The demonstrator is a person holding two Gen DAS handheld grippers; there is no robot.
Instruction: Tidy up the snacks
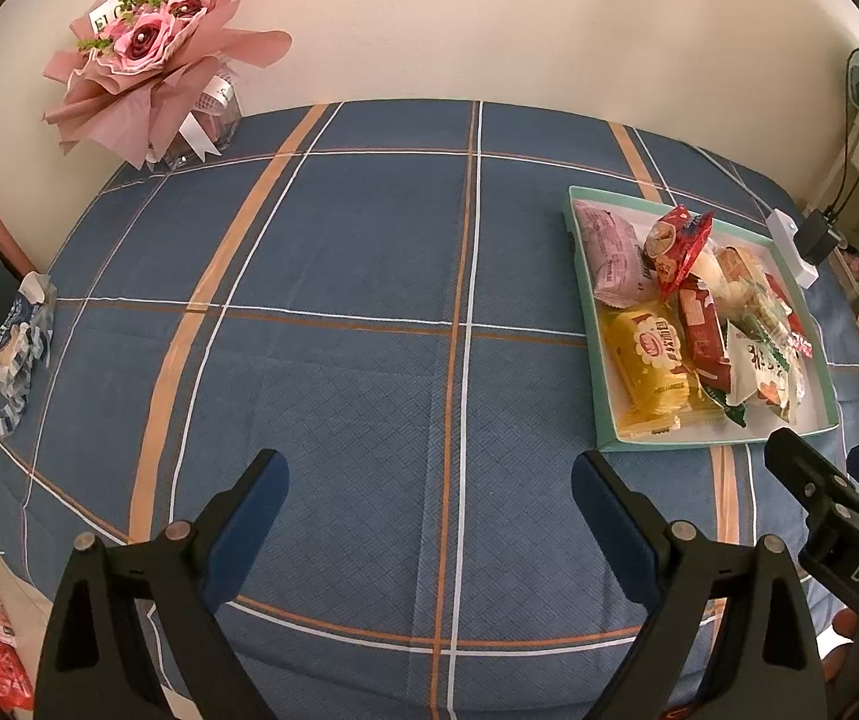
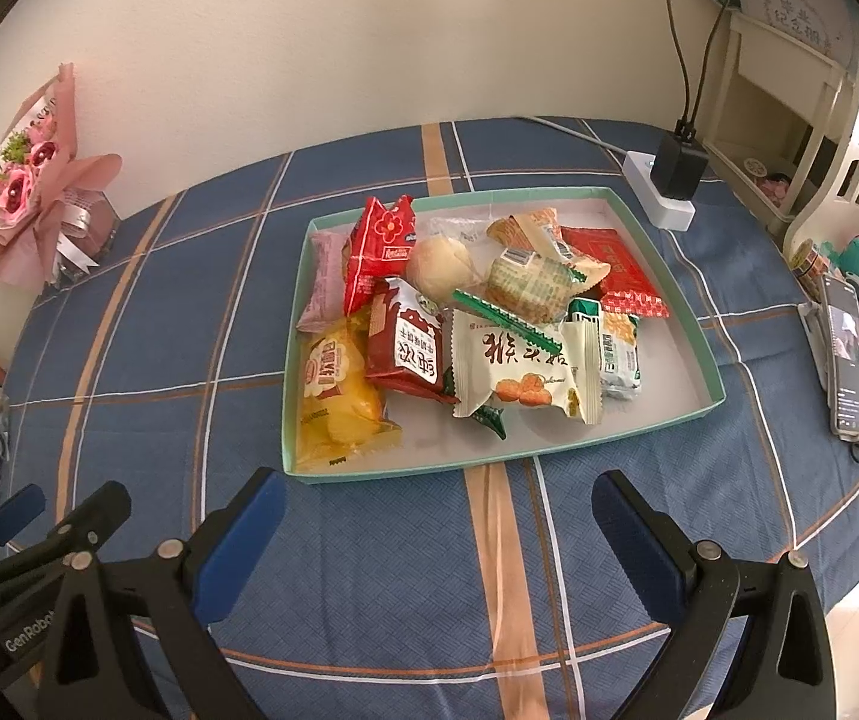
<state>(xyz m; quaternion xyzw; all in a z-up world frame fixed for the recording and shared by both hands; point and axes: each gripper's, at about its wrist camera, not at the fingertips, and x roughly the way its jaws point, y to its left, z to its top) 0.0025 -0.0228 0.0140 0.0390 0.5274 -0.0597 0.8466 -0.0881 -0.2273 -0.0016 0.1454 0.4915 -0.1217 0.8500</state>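
A shallow mint-green tray (image 2: 690,324) (image 1: 585,324) on the blue plaid tablecloth holds several snack packets: a yellow chip bag (image 2: 333,396) (image 1: 654,366), a red biscuit pack (image 2: 408,348), a white-and-green pack (image 2: 519,369), a red bag (image 2: 378,246), a pink pack (image 1: 609,252) and a round bun (image 2: 441,261). My right gripper (image 2: 435,504) stands open just in front of the tray's near rim, nothing between its blue pads. My left gripper (image 1: 429,480) is open over bare cloth, left of the tray, and shows at the right wrist view's lower left (image 2: 57,510).
A pink flower bouquet (image 1: 153,54) (image 2: 33,192) stands at the back left by the wall. A crumpled blue-white wrapper (image 1: 18,342) lies at the left edge. A white power strip with a black charger (image 2: 669,180), a shelf, a phone (image 2: 846,360) and small items crowd the right side.
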